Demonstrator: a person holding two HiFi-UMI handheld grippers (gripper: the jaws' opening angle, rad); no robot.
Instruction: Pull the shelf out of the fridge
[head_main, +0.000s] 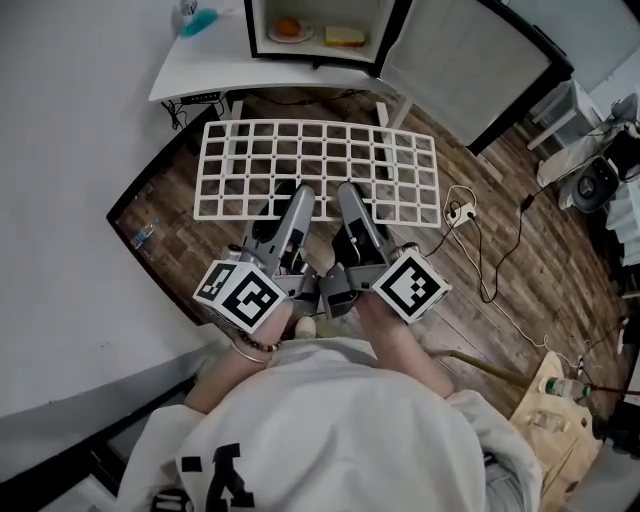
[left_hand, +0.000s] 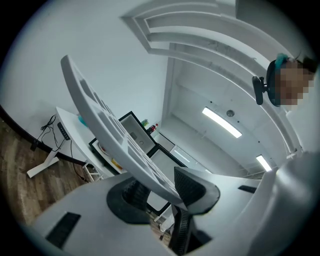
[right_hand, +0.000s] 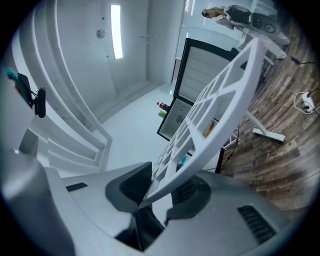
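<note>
The white grid shelf (head_main: 320, 168) hangs level in the air, out in front of the small fridge (head_main: 322, 30), above the wood floor. Both grippers hold its near edge. My left gripper (head_main: 300, 200) is shut on the shelf's near rail; in the left gripper view the shelf (left_hand: 107, 135) runs between the black pads. My right gripper (head_main: 350, 198) is shut on the same rail a little to the right, and the shelf (right_hand: 210, 130) passes between its pads. The fridge stands on a white table (head_main: 200, 70) with its door (head_main: 465, 65) swung open to the right.
Inside the fridge sit a plate with orange food (head_main: 290, 30) and a sandwich (head_main: 345, 37). A cable and white power strip (head_main: 462, 212) lie on the floor at right. Cluttered items stand at the far right and a wooden board (head_main: 555, 415) at lower right.
</note>
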